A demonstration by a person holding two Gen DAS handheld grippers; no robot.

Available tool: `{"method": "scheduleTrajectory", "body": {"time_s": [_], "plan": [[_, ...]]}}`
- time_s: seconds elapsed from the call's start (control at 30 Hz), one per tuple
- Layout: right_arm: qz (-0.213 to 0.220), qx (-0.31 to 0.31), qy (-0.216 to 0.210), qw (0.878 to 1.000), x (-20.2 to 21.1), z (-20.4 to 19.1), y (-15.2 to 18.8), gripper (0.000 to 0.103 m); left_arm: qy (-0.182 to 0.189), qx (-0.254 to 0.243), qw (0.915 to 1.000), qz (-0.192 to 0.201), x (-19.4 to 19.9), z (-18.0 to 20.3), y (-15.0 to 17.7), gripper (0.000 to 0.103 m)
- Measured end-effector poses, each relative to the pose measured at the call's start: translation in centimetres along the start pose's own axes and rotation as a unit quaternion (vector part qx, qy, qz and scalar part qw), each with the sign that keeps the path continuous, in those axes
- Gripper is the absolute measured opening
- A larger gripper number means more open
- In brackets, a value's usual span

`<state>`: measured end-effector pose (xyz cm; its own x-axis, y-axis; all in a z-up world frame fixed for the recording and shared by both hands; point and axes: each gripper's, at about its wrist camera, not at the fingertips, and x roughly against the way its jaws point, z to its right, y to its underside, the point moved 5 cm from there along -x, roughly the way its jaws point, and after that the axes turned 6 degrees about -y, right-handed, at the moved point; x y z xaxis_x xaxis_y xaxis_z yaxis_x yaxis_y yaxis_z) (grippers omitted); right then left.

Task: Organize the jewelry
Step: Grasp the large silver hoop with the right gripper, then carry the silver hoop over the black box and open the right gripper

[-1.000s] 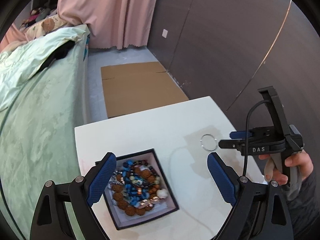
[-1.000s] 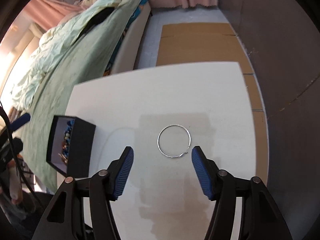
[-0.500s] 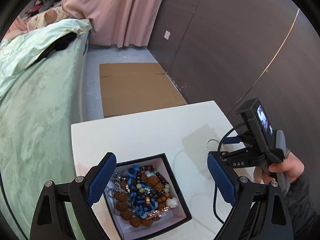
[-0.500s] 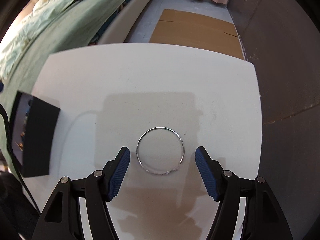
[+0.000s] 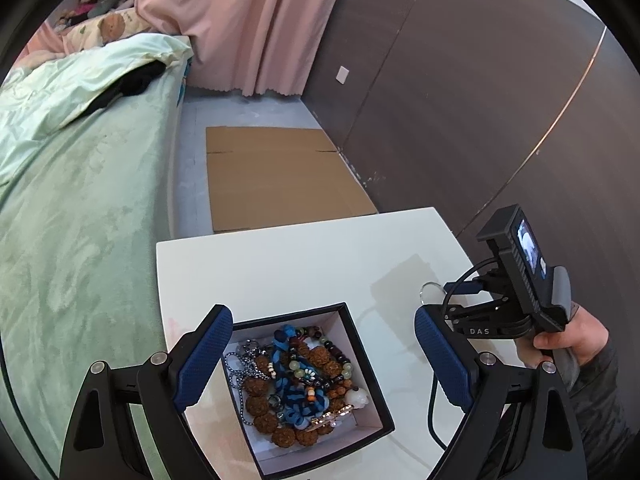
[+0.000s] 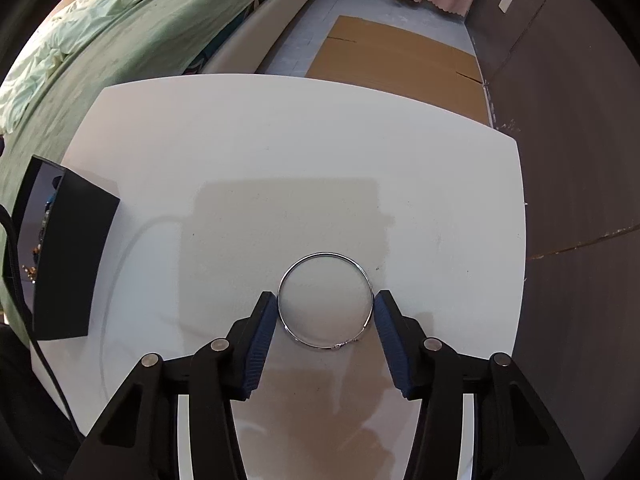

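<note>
A thin silver bangle lies flat on the white table. My right gripper points steeply down over it. Its jaws are closing, and the blue pads touch the bangle's left and right sides. In the left wrist view the bangle peeks out beside that gripper, which a hand holds. A black jewelry box with a white lining holds several bead bracelets and chains. My left gripper hovers open above the box with nothing between its fingers. The box stands at the left in the right wrist view.
A bed with a green cover runs along the table's left side. Flat cardboard lies on the floor beyond the table. A dark wall stands to the right. A thin cable trails across the table by the box.
My right gripper came down over the bangle and its fingers closed in until the pads met the bangle's sides. The left gripper drifted a little, so the box sits more centred under it.
</note>
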<state>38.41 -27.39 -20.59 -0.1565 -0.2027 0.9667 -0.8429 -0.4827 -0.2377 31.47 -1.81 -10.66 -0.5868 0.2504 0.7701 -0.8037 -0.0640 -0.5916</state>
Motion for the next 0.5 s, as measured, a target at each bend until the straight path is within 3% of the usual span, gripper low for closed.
{"method": "scheduleTrajectory", "body": {"time_s": [0.23,0.5], "plan": [[0.007,-0.007,0.005,1.0,0.9,-0.4,0.2,0.05,-0.008,-0.004,0.9999,0.012,1.3,-0.3,-0.1,0.093],[0.069,-0.011,-0.036,0.997,5.4,-2.8,-0.7,0.05,-0.016,-0.004,0.9995,0.026,2.9,-0.6,0.1,0.093]]}}
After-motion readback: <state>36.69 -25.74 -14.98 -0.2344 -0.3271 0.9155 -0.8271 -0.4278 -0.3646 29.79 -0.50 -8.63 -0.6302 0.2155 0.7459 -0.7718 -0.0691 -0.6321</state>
